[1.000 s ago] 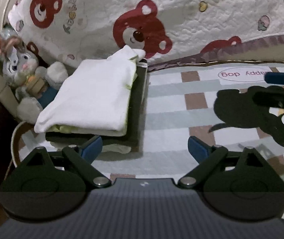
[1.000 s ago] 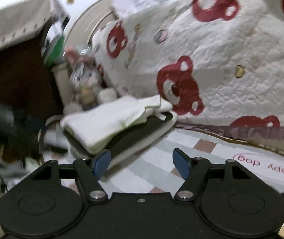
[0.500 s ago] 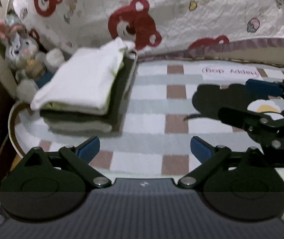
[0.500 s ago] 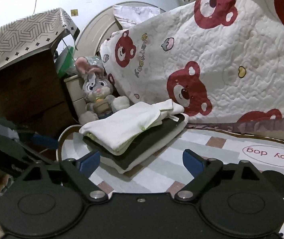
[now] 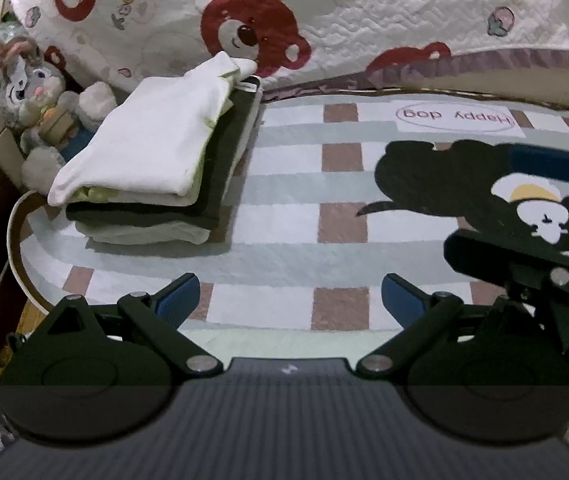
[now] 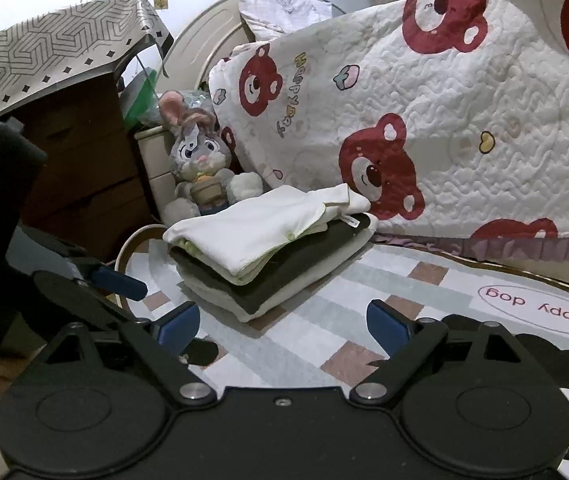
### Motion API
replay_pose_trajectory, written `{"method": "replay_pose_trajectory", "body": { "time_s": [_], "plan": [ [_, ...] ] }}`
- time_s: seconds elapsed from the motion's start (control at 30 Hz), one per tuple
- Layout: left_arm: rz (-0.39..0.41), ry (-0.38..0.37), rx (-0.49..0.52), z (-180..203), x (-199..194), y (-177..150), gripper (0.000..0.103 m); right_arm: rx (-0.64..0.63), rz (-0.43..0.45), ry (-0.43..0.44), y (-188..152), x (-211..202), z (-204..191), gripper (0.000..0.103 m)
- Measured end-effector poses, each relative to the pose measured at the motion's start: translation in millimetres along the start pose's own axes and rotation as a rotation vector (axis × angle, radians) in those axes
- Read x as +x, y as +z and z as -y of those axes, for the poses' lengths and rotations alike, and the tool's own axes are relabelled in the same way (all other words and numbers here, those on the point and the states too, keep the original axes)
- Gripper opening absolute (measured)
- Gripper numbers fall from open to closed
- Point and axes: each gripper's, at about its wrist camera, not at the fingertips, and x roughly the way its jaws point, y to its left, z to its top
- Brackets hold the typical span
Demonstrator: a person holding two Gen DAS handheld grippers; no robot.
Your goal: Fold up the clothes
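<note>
I read "Happy dog", upside down, in an oval on the checked rug (image 5: 284,216) ahead-right of my right gripper (image 6: 283,322), and "HappyDay" on the bear quilt (image 6: 464,112) beyond.

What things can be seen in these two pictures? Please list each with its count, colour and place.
folded clothes: one stack, white on top, dark and cream below, on the rug's left part
rug: one, pale checked with brown squares and a black dog print, on the floor
quilt: one, white with red bears, hanging behind the rug
plush rabbit: one, grey, behind the stack
dresser: one, dark brown, far left
left gripper: one, black with blue fingers, open, empty
right gripper: one, the same, open, empty
</note>
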Motion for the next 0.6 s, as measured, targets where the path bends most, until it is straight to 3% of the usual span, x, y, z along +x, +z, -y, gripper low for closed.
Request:
{"method": "replay_pose_trajectory", "body": {
  "time_s": [0.6],
  "plan": [
    [-0.06,-0.013,0.007,0.9,4.7,-4.0,0.099,-0.033,-0.024,-0.017,-1.8,-1.0,-5.7,0.093]
  ]
}}
